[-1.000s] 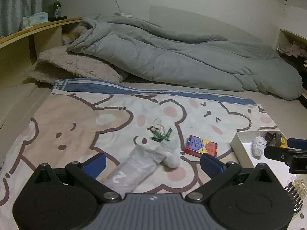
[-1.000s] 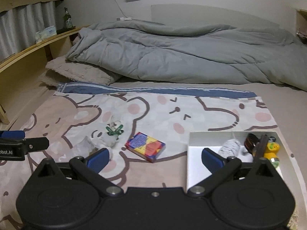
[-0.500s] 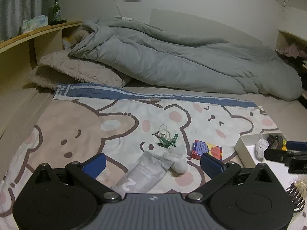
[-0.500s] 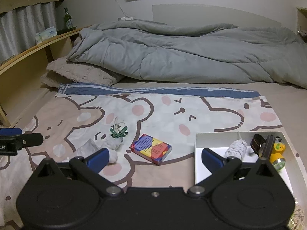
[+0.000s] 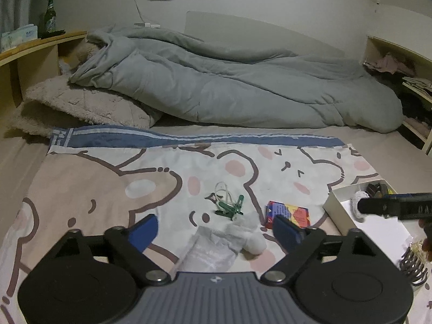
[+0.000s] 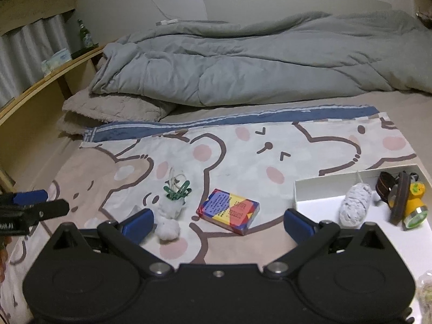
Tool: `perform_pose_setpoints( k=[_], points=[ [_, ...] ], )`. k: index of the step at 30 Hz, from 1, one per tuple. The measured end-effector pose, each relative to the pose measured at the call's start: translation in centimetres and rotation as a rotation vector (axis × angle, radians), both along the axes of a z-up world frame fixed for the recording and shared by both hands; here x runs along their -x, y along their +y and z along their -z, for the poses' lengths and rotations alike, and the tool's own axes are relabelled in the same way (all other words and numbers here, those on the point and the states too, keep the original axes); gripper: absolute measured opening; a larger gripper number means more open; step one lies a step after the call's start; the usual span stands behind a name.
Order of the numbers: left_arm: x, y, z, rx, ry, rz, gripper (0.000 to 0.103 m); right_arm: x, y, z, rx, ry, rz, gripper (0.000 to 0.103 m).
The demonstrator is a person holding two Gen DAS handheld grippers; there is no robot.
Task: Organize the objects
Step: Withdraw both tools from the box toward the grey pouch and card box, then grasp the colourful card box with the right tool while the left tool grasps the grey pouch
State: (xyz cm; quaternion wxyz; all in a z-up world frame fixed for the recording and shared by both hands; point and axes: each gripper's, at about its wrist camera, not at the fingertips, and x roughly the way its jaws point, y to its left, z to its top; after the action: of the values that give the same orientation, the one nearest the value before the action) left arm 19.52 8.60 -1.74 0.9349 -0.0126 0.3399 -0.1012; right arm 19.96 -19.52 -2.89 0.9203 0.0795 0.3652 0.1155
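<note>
a home bedroom: a rumpled grey duvet [image 5: 243,86] lies heaped across the bed over a fuzzy beige pillow [image 5: 81,105], a cartoon-bear sheet [image 6: 243,145] is spread in front, and a wooden bedside shelf [image 5: 32,51] carries a green bottle [image 5: 50,16] and a tissue pack [image 5: 19,35].

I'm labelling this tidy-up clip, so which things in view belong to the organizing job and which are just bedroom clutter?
Part of the job:
- white box, already holding a yarn ball and a yellow toy
- colourful card box
- green clips
- white sock
- both open grippers: left, right

Just lying about:
- grey duvet
- fluffy pillow
- green bottle
- bear sheet
</note>
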Motion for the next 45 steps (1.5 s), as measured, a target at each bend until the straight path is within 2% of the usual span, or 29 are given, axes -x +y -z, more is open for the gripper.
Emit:
perform_pose_setpoints(
  k=[3, 7, 15, 20, 25, 29, 33, 36, 38, 41, 45],
  points=[
    [-1.2, 0.9, 1.2, 0.046, 0.039, 0.019, 0.084, -1.6, 0.1, 0.5, -0.021, 0.030, 0.045, 0.103],
    [-2.7, 1.7, 3.4, 0.058, 0.094, 0.023, 0.084, -3.9, 0.5, 1.9, -0.053, 0.081, 0.087, 0.103],
    [-5.5, 3.5, 8.7, 0.104, 0.242, -0.017, 0.084, -8.1, 2.3, 6.5, -0.070, 0.209, 0.174, 0.103],
    [-6.1, 4.1, 10.6, 0.105, 0.295, -0.031, 0.086, -10.2, 3.8, 9.1, -0.099, 0.267, 0.210, 0.103],
    [-6.7, 4.7, 12.0, 0.124, 0.335, -0.060, 0.086, -11.7, 5.2, 11.1, -0.052, 0.292, 0.313, 0.103],
    [-6.6, 3.9, 13.0, 0.118, 0.381, -0.013, 0.087, -12.4, 5.3, 12.7, -0.082, 0.338, 0.372, 0.103],
    [-6.3, 2.1, 12.9, 0.059, 0.458, 0.064, 0.089, -12.7, 5.7, 13.0, -0.035, 0.292, 0.370, 0.103],
    [-5.5, 0.8, 12.4, 0.115, 0.545, 0.155, 0.089, -12.8, 5.4, 13.4, -0.014, 0.271, 0.375, 0.103],
    [-4.8, -0.6, 12.0, 0.112, 0.561, 0.225, 0.089, -13.0, 5.1, 13.6, -0.006, 0.260, 0.377, 0.103],
    [-4.3, -2.3, 11.8, 0.035, 0.530, 0.211, 0.089, -13.4, 5.2, 13.7, 0.024, 0.238, 0.357, 0.103],
    [-4.9, -3.1, 12.0, 0.006, 0.494, 0.129, 0.090, -14.0, 5.9, 13.5, 0.083, 0.234, 0.304, 0.103]
  ],
)
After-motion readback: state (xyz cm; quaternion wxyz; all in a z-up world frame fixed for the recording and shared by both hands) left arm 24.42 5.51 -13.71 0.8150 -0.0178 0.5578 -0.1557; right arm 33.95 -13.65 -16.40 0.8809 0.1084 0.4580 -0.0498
